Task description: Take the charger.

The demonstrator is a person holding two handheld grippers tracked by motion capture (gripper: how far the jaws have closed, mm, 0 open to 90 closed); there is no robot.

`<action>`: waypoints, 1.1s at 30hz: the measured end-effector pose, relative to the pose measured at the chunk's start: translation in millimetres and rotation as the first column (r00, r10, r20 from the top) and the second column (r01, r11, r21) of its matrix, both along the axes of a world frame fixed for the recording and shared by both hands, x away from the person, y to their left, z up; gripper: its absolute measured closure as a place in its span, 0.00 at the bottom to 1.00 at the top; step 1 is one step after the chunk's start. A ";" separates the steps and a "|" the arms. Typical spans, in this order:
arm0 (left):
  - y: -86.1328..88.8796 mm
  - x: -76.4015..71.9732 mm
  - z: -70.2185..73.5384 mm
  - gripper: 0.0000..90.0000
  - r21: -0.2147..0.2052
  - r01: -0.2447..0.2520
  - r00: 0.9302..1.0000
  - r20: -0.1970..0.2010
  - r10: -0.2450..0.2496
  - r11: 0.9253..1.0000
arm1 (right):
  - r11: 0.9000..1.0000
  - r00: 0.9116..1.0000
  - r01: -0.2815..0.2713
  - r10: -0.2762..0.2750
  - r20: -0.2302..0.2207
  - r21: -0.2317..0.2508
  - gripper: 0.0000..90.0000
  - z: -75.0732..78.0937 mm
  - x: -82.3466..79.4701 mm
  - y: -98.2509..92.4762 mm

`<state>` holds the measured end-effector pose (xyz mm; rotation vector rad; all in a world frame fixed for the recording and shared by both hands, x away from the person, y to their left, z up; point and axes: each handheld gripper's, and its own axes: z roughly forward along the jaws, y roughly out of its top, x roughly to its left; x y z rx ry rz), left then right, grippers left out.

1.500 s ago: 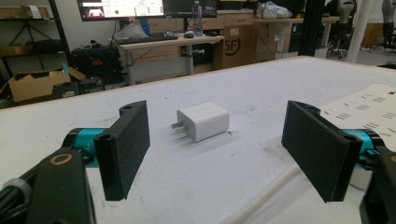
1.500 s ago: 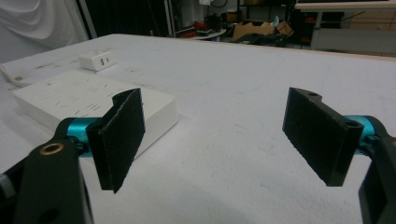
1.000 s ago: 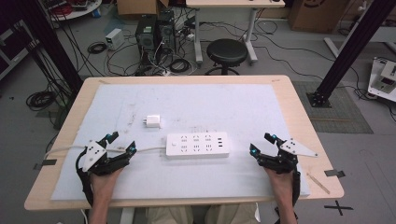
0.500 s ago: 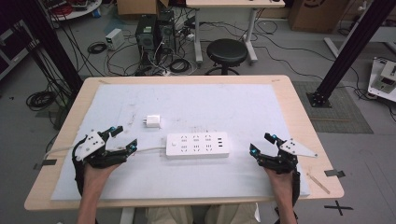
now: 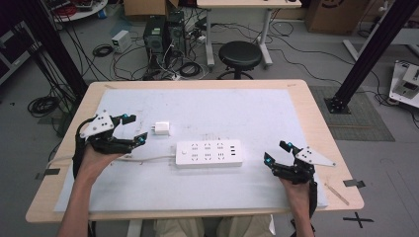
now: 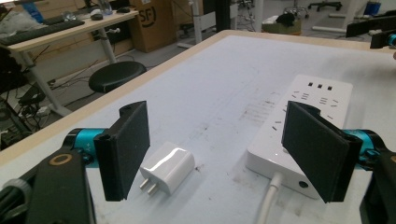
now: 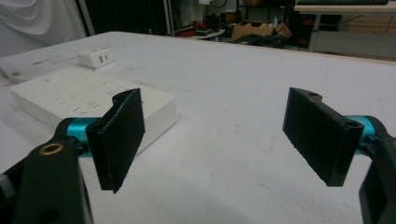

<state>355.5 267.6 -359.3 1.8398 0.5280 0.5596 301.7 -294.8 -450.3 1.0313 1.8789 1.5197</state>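
A white power strip [image 5: 210,153] lies in the middle of the table, its cord running off to the left. A small white plug adapter [image 5: 161,129] lies just left of and behind it. My left gripper [image 5: 134,129] hovers above the table left of the adapter, open with nothing between its jaws. In the left gripper view the adapter [image 6: 167,168] lies on its side, prongs toward me, below the left jaw, and the power strip [image 6: 301,131] sits behind the right jaw. My right gripper [image 5: 276,152] rests open near the strip's right end; the strip [image 7: 93,100] shows in its view.
A pale mat [image 5: 207,108] covers the wooden table [image 5: 341,163]. A black stool [image 5: 239,53], computer towers and cables stand on the floor beyond the far edge. A black frame post [image 5: 365,54] rises at the right.
My left gripper has lifted off the table and moved back and left, closer to the adapter. The right gripper has stayed put.
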 end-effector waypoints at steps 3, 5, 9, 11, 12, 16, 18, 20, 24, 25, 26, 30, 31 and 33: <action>-2.6 19.5 10.5 0.27 0.051 0.024 1.000 -0.010 -0.024 0.998 | 1.000 1.000 -0.004 0.004 0.003 -0.001 0.24 0.0 0.0 0.2; -4.3 28.9 13.8 0.27 0.066 0.039 0.999 -0.027 -0.037 0.997 | 1.000 1.000 -0.005 0.005 0.004 -0.003 0.24 0.0 0.1 0.4; -7.0 43.2 16.6 0.27 0.112 0.072 0.997 -0.032 -0.069 0.991 | 1.000 1.000 -0.006 0.006 0.004 -0.004 0.24 -0.1 0.2 0.3; -7.4 46.7 16.6 0.27 0.123 0.081 0.996 -0.034 -0.078 0.989 | 1.000 1.000 -0.007 0.007 0.006 -0.004 0.24 -0.1 0.2 0.3; -8.8 62.1 14.2 0.28 0.140 0.106 0.993 -0.061 -0.098 0.985 | 1.000 1.000 -0.003 0.003 -0.001 -0.003 0.24 0.1 -0.7 0.6; -11.4 76.8 9.1 0.28 0.177 0.136 0.988 -0.099 -0.120 0.975 | 1.000 1.000 -0.009 0.009 0.010 -0.006 0.24 -0.1 -0.6 0.5; -14.2 88.8 1.0 0.28 0.210 0.167 0.981 -0.129 -0.142 0.963 | 1.000 1.000 -0.011 0.011 0.014 -0.009 0.24 -0.1 -0.4 0.6; -15.4 92.2 -2.0 0.28 0.223 0.175 0.980 -0.137 -0.147 0.959 | 1.000 1.000 -0.009 0.010 0.014 -0.011 0.24 -0.1 -0.4 0.6; -20.2 107.0 -13.4 0.29 0.263 0.232 0.965 -0.184 -0.187 0.936 | 1.000 1.000 -0.009 0.009 0.003 -0.008 0.24 -0.1 -0.1 1.1; -20.2 107.0 -13.4 0.29 0.263 0.232 0.965 -0.184 -0.187 0.936 | 1.000 1.000 -0.009 0.009 0.003 -0.008 0.24 -0.1 -0.1 1.1; -22.0 111.5 -17.2 0.29 0.258 0.252 0.959 -0.199 -0.204 0.933 | 1.000 1.000 -0.008 0.008 0.003 -0.009 0.24 -0.1 0.1 1.1; -27.0 122.0 -28.3 0.29 0.278 0.284 0.946 -0.235 -0.221 0.918 | 1.000 1.000 -0.008 0.008 -0.004 -0.011 0.24 0.2 -0.4 1.4; -27.9 124.2 -30.5 0.29 0.286 0.291 0.944 -0.240 -0.225 0.913 | 1.000 1.000 -0.013 0.013 0.007 -0.016 0.24 0.0 0.6 1.3; -30.1 127.1 -34.3 0.29 0.295 0.297 0.941 -0.252 -0.225 0.908 | 1.000 1.000 -0.013 0.014 0.007 -0.017 0.24 -0.1 0.7 1.5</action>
